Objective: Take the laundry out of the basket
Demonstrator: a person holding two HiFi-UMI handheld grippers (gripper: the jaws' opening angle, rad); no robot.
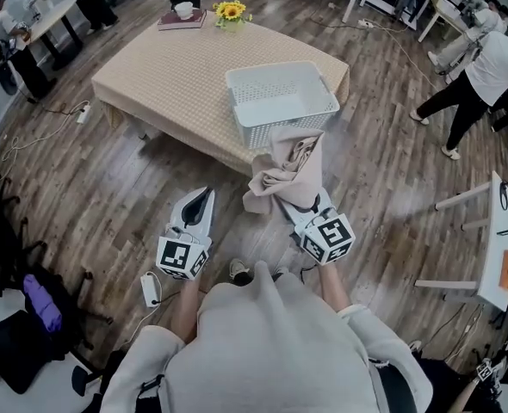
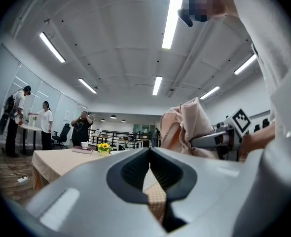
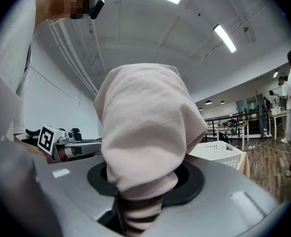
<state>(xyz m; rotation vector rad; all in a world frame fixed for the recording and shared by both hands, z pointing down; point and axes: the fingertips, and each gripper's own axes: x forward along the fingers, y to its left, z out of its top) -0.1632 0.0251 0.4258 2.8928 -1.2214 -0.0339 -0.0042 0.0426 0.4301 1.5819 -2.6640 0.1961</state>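
Note:
The white plastic laundry basket (image 1: 280, 69) stands at the near edge of the table (image 1: 176, 71) under its beige checked cloth; what I see of its inside looks empty. A pale pink garment (image 1: 284, 175) hangs in the air in front of the table. My right gripper (image 1: 301, 206) is shut on the garment, which bulges over the jaws in the right gripper view (image 3: 145, 127). A striped part of the fabric is pinched low between the jaws. To its left my left gripper (image 1: 204, 194) is held up with its jaws together and holds nothing (image 2: 149, 154).
A book with a white cup (image 1: 183, 15) and a sunflower pot (image 1: 230, 11) sit at the table's far edge. People stand around the room. A white desk (image 1: 495, 248) is at the right, a power strip (image 1: 151, 289) lies on the floor, and dark bags (image 1: 13, 334) are at the left.

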